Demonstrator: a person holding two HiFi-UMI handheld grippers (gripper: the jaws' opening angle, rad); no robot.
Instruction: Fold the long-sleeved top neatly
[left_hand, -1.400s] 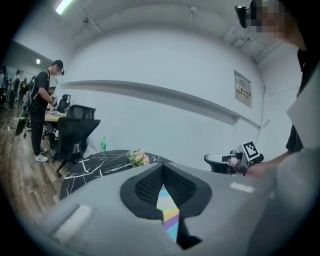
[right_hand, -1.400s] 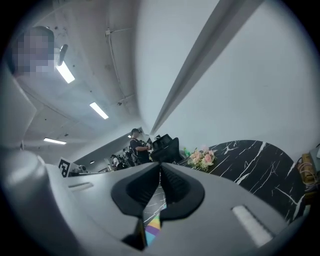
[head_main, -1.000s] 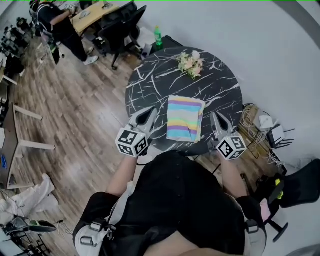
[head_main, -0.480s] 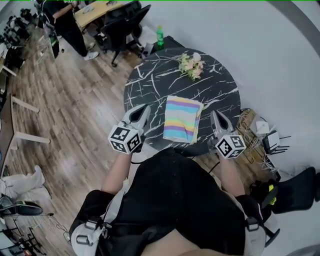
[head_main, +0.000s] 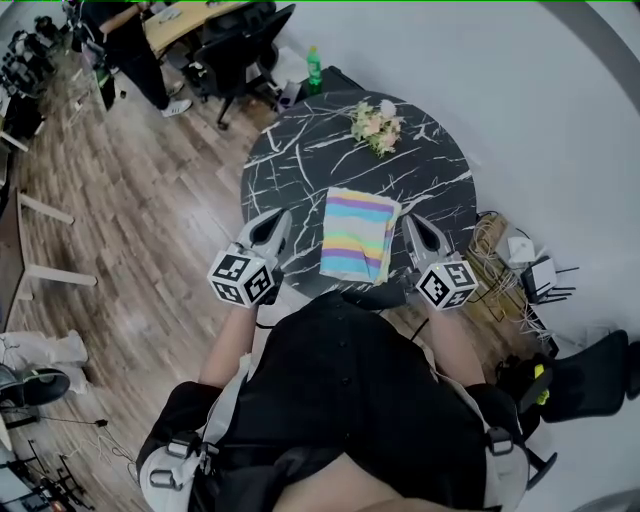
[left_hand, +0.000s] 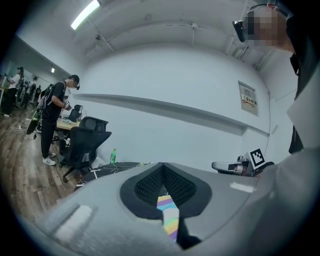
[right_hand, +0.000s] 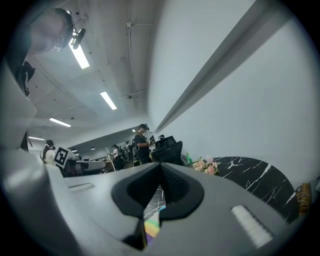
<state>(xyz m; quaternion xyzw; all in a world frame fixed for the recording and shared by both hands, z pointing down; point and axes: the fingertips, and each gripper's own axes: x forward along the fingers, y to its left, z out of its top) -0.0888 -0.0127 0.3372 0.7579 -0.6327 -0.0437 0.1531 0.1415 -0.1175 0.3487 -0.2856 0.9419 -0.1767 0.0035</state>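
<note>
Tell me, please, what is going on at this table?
A person holds the left gripper and the right gripper, both shut and empty, on either side of a striped top. The top lies folded into a neat rectangle on the round black marble table, with a bunch of flowers beyond it.

Round black marble-patterned desk (head_main: 300, 170) with white veins. A folded pastel rainbow-striped top (head_main: 357, 235) lies near its front edge; a small pink-and-white flower bouquet (head_main: 377, 127) rests towards the far edge.
</note>
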